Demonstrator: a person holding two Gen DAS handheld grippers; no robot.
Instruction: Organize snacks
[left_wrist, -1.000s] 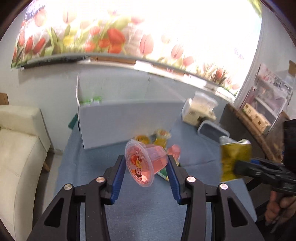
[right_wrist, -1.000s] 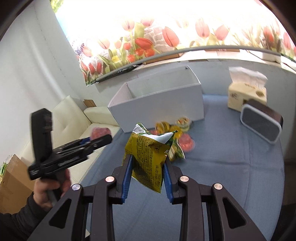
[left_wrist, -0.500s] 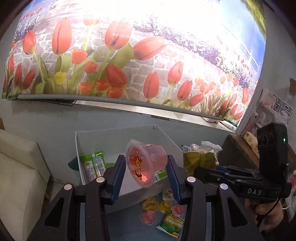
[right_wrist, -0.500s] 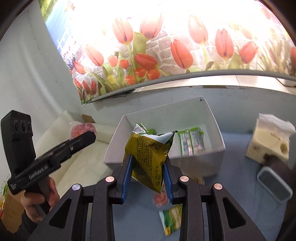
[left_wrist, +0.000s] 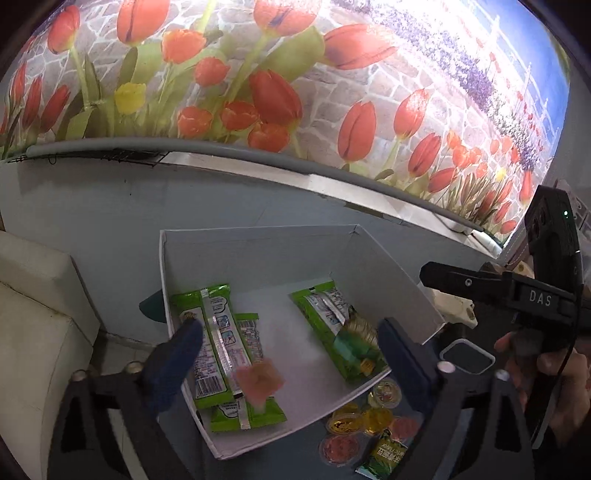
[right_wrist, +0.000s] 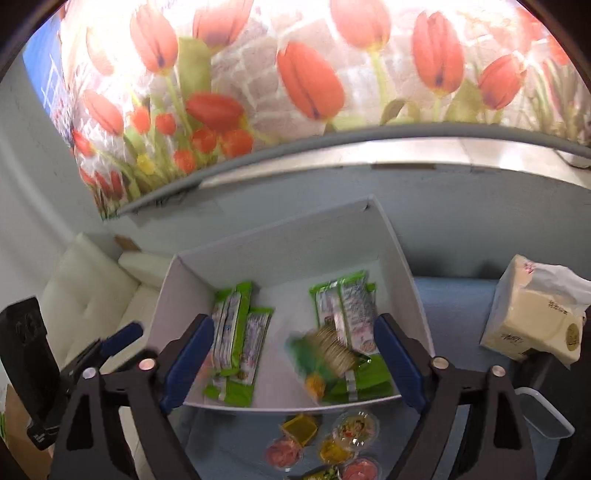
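**A:** So both grippers hang over the white box (left_wrist: 388, 258) right now. The left gripper (left_wrist: 291, 354) has its jaws opening wide, and the pink jelly cup (left_wrist: 259, 380) sits blurry between them, touching neither pad, over the green packets (left_wrist: 218, 343) in the box's left half.

**B:** Same deal on the right side. The right gripper (right_wrist: 295, 354) has its jaws opening too, and the yellow-green snack bag (right_wrist: 325, 362) is a blur between them, loose, on top of the green packets in the right half of the box.

**A:** The rest of the snacks, more jelly cups (right_wrist: 354, 424) and a small green bag (left_wrist: 384, 454), lie on the blue desk (right_wrist: 458, 302) just in front of the box. A tissue pack (right_wrist: 535, 321) stands off to the right.
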